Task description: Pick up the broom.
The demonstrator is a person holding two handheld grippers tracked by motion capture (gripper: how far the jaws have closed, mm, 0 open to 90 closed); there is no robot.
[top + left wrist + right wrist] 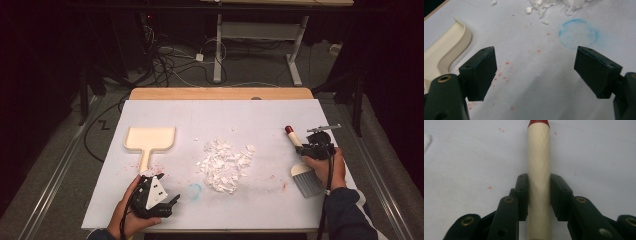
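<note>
A small hand brush [306,177] with a cream handle, a red tip [289,129] and grey bristles lies at the right of the white table sheet [220,117]. My right gripper [312,148] is shut on its handle [538,165], both pads pressing the cream shaft. A cream dustpan [149,140] lies at the left, its rim [454,40] beside my left jaw. The left gripper [167,202] rests near the front edge, open with nothing between its fingers [480,72]. A heap of white paper scraps [225,164] lies in the middle.
A blue ring mark [578,33] and red specks [506,63] stain the sheet near the left gripper. The wooden table edge [220,93] runs along the back. Cables and desk legs [218,50] stand on the floor beyond.
</note>
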